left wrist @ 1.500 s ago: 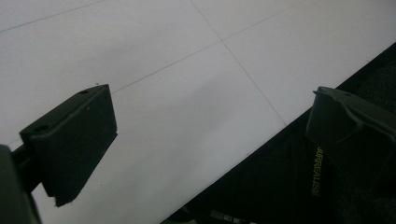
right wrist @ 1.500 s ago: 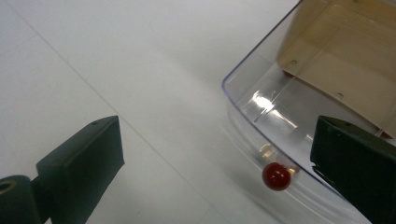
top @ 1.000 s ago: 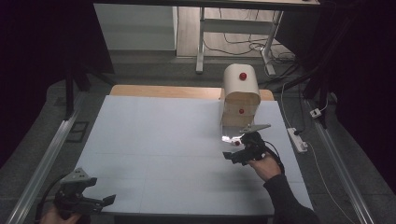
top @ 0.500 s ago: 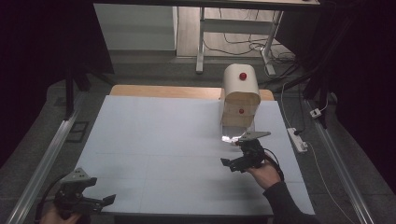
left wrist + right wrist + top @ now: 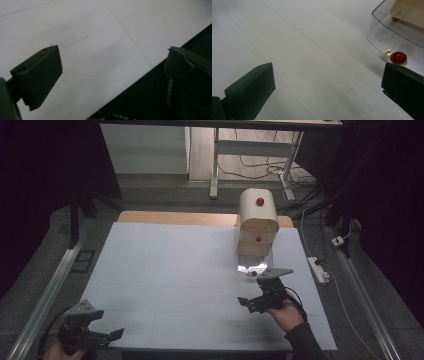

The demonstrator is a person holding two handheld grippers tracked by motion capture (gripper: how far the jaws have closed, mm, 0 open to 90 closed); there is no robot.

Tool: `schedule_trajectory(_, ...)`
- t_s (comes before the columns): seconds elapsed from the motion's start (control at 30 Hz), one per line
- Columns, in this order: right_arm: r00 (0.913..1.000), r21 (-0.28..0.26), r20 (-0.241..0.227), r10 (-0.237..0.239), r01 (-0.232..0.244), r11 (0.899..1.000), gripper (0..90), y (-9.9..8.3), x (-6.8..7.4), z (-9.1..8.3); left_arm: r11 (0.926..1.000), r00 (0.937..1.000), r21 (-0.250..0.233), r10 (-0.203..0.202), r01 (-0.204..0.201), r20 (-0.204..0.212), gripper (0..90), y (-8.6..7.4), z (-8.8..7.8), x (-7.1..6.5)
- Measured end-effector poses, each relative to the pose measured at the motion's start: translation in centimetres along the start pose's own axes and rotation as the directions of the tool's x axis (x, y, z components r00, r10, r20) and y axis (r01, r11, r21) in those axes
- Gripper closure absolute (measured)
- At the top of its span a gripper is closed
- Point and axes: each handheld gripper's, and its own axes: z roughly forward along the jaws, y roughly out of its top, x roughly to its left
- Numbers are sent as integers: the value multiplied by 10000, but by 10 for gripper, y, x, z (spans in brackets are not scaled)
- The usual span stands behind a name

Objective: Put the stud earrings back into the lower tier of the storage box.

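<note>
"SURREALISM" reads on the left claw (image 5: 110, 82), spread at the worktop (image 5: 170, 270) edge. The right claw (image 5: 250, 302), spread and empty, has drawn back from the clear drawer (image 5: 397, 37) holding its red knob (image 5: 398, 57).

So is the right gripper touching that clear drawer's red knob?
Apart. The right gripper view shows the right gripper open, with bare table between its jaws and the red knob beyond, on the clear drawer.

The clear drawer (image 5: 395, 37) runs off the right gripper view's top and right edges, and the wooden box's (image 5: 409, 15) upper part is cut off.
</note>
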Motion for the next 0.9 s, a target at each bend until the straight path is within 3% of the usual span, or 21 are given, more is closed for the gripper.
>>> schedule_trajectory(0.57,9998,368,183,37,-43,9993,0,-28,8,-20,10000,10000,22,-5,5,-11,13,0,0,0)
schedule_trajectory(0.9,9972,336,460,591,-607,9976,0,-43,6,-38,10000,10000,37,-16,16,-8,13,0,0,0)
